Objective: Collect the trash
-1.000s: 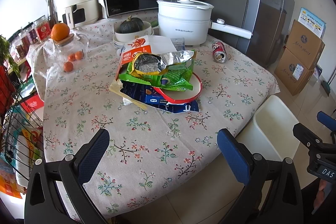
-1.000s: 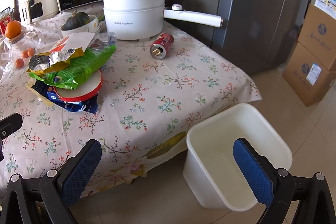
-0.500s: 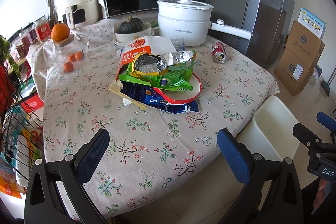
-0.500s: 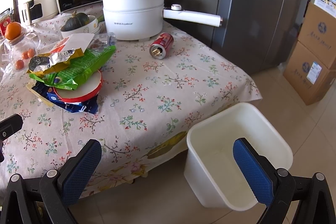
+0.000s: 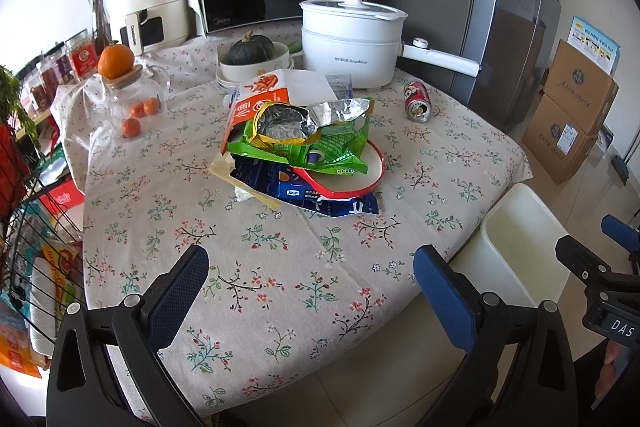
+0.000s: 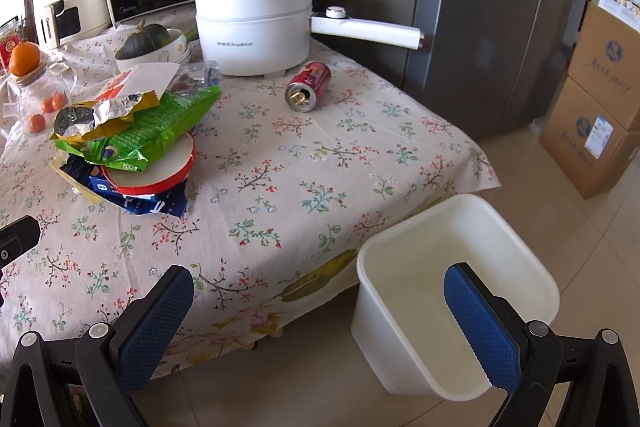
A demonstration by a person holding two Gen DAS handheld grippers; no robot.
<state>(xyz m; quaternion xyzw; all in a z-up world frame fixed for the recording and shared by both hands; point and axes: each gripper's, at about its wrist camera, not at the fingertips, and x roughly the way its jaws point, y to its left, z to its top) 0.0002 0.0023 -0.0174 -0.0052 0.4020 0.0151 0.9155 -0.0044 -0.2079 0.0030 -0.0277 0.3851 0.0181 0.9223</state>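
Nothing collected yet by the look of it: white bin [image 6: 456,291] on the floor just off the table's near-right corner, inside looks bare. Left gripper [image 5: 312,279] spread wide and holding nothing, hovering over the near edge of the floral tablecloth [image 5: 280,267]. Right gripper [image 6: 320,303] likewise wide and unloaded, lower, with one finger over the bin's mouth. Trash sits mid-table as one stack: foil-lined yellow bag [image 5: 296,119] on top, green wrapper [image 5: 336,151] under it, then a red-rimmed paper plate [image 5: 368,171], blue packet [image 5: 328,201] at the bottom, orange-and-white pouch [image 5: 272,95] leaning at the back. Red can [image 6: 308,87] on its side, apart from the stack, near the white pot [image 6: 256,27]. Probable step: first reach, left side to the stack. Best to take the top foil bag alone, pinching a crumpled fold near its open rim rather than a flat panel; film will likely slip from a shallow bite. Avoid clamping the plate rim, likely to drag the whole stack. Lift straight up, carry low over the cloth, release only once over the bin. Can better suited to the right side: grip across the body, not the ends, since it may roll toward the pot handle [image 6: 368,31]. Leave the glass jar [image 5: 132,99], oranges and pumpkin bowl [image 5: 256,61] alone.
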